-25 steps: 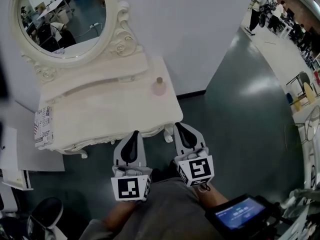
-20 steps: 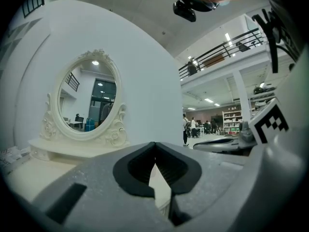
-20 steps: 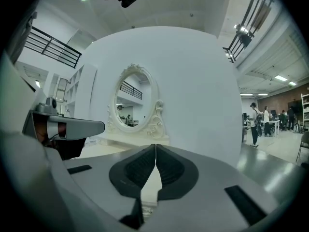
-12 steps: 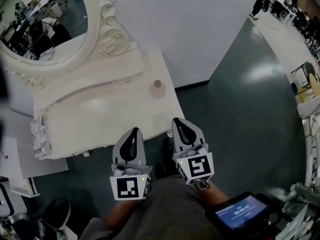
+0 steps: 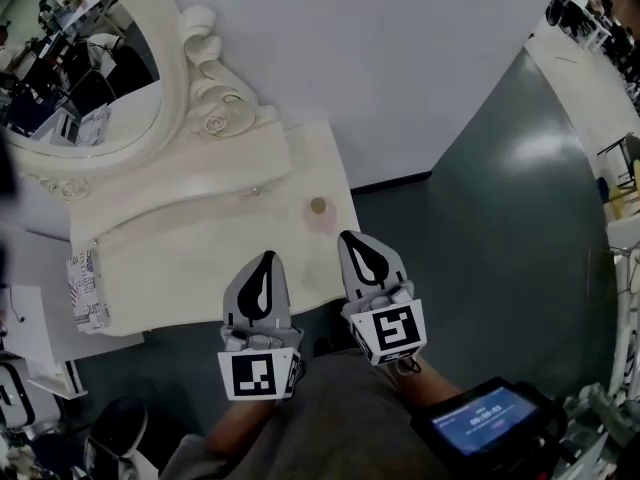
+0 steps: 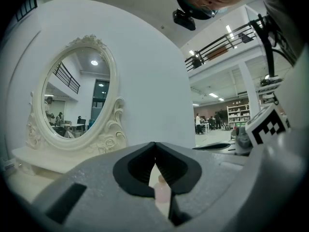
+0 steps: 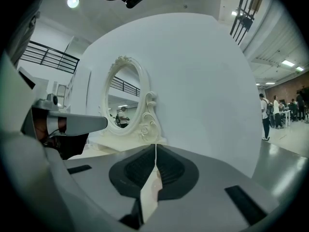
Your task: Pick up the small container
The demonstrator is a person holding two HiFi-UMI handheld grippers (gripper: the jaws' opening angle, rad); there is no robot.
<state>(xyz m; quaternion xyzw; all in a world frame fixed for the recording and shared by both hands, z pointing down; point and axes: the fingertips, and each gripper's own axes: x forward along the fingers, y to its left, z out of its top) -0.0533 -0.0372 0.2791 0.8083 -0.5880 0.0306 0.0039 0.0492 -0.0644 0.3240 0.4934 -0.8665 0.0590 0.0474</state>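
Note:
The small container [image 5: 319, 213] is a pale pink bottle with a round cap, standing upright near the right front corner of the white dressing table [image 5: 190, 258]. My right gripper [image 5: 351, 239] is shut and empty, its tips just right of and short of the bottle. Further left, over the table's front edge, my left gripper [image 5: 266, 259] is likewise shut and empty. In the left gripper view the bottle [image 6: 161, 194] shows through the slit below the closed tips of the left gripper [image 6: 155, 145]. The right gripper [image 7: 155, 147] also has its tips touching.
An ornate oval mirror [image 5: 70, 78] stands at the back of the table against a white wall [image 5: 400, 58]. A printed box [image 5: 87, 286] lies at the table's left end. Grey floor [image 5: 520, 268] spreads to the right, with people far off.
The table and the bottle have come closer in the head view. Both grippers now reach over the table's front edge, and the right one's tips are close to the bottle.

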